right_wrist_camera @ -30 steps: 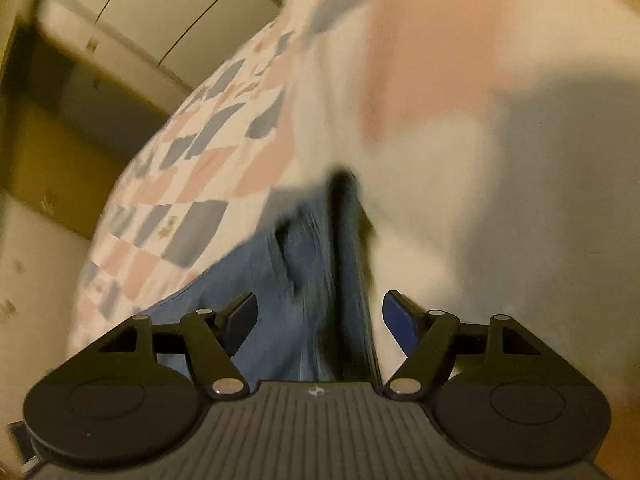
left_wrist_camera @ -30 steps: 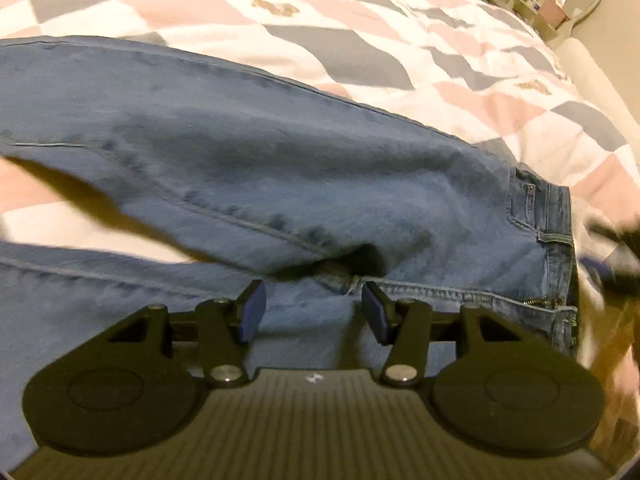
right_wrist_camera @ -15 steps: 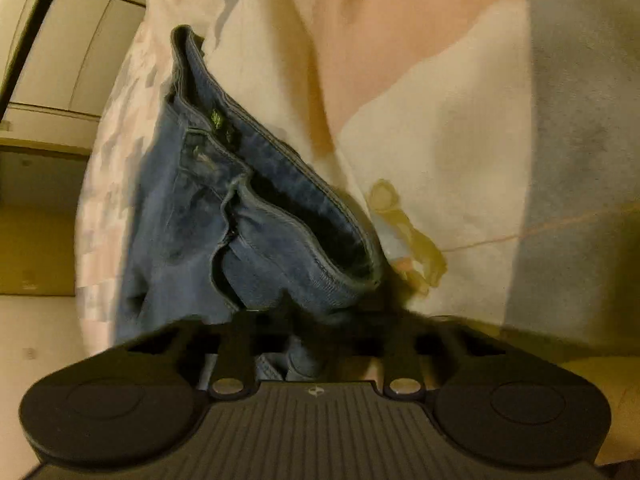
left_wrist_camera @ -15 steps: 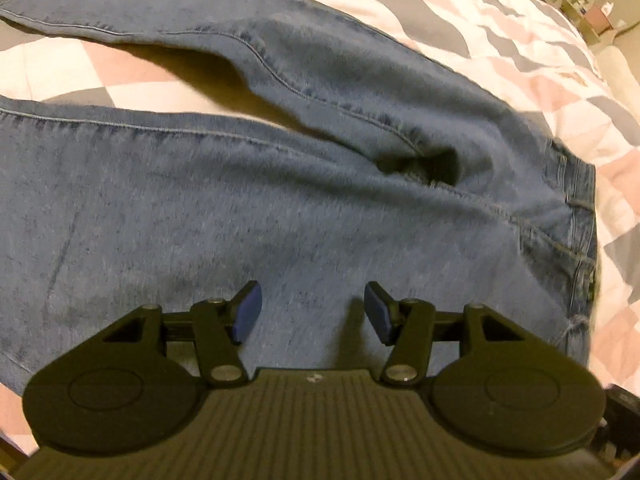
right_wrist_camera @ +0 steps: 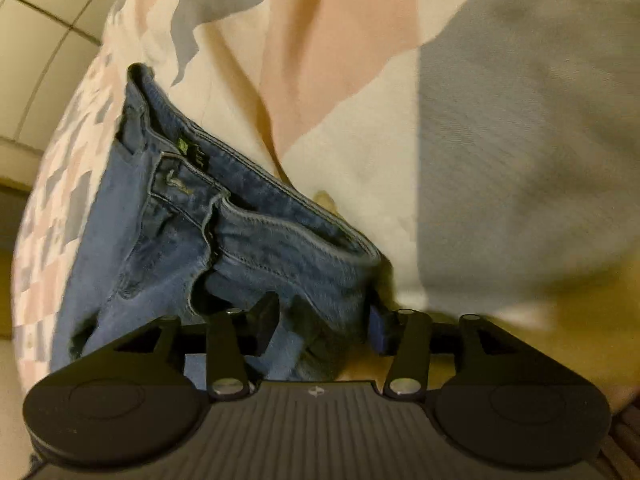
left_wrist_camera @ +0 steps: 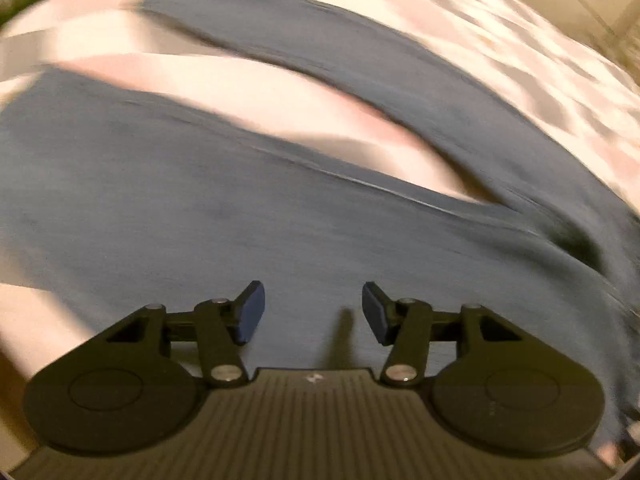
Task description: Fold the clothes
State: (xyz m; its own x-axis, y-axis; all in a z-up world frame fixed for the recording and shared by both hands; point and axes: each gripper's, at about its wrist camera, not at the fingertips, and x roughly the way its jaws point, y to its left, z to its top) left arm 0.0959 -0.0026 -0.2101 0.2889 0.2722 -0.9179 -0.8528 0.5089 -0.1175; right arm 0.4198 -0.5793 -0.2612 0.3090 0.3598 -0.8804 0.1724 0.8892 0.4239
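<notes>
From the left wrist view, the left tongs (left_wrist_camera: 312, 312) hang over a pair of blue jeans (left_wrist_camera: 248, 216) with their blue-padded fingers (left_wrist_camera: 250, 312) standing well apart and nothing between them. The jeans lie spread on a bed covered with a quilt (left_wrist_camera: 500, 40) in pink, grey and cream diamonds. The picture is smeared with motion, so seams and detail are hard to make out, but two legs show: the nearer one fills the frame right under the tongs, the farther one arcs across toward the top left, and a wedge of quilt shows between them, narrowing to the crotch at the right. From the right wrist view, the right tongs (right_wrist_camera: 324, 324) sit at the waist end of the jeans (right_wrist_camera: 168, 240), close to the near edge of the bed. Here the fingers (right_wrist_camera: 267, 322) stand apart with the corner of the waistband (right_wrist_camera: 280, 232) bunched in the gap between them; whether the pads actually touch the denim I cannot tell. The waistband is open, with a small green label (right_wrist_camera: 183, 146) inside it and the fly flap folded over. Beyond the jeans the quilt (right_wrist_camera: 500, 120) rises rumpled, and a pale panelled wall (right_wrist_camera: 44, 20) shows at the upper left.
</notes>
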